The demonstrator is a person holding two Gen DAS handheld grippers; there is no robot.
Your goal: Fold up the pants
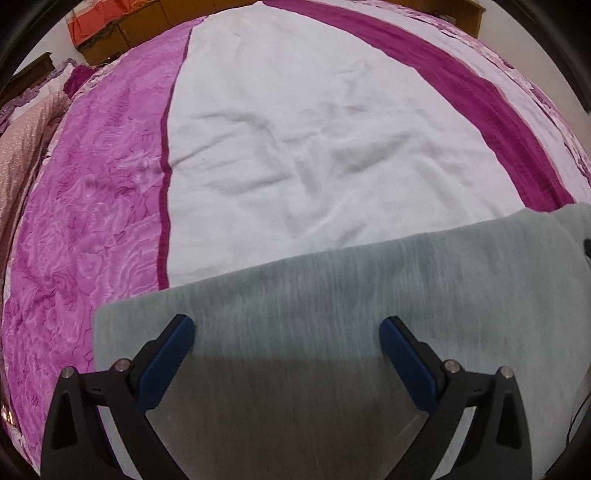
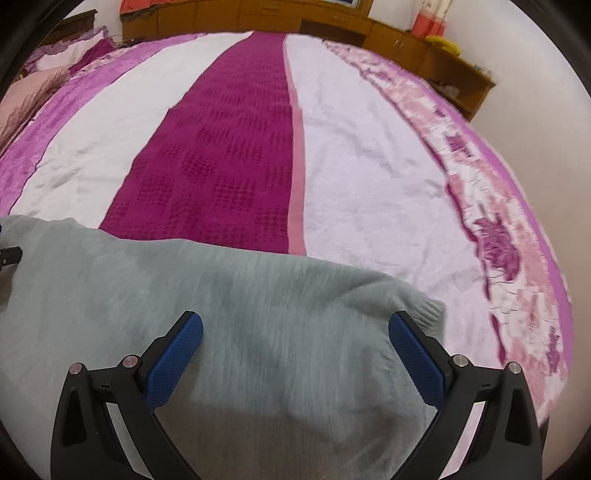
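Note:
Grey-green fuzzy pants [image 1: 332, 295] lie flat across the near part of the bed, filling the lower half of the left wrist view. My left gripper [image 1: 286, 326] hovers over them, open, blue pads wide apart with nothing between. The right wrist view shows the same pants [image 2: 258, 314], with a ribbed cuff [image 2: 430, 314] at their right end. My right gripper [image 2: 295, 328] is open above that end, and the right finger sits just inside the cuff. A dark bit of the other gripper shows at each view's edge.
The bed is covered by a striped spread: white [image 1: 314, 129], magenta [image 2: 221, 147] and floral pink bands [image 2: 509, 240]. Pillows [image 2: 33, 88] lie at the far left. Wooden cabinets [image 2: 332, 18] run along the far wall.

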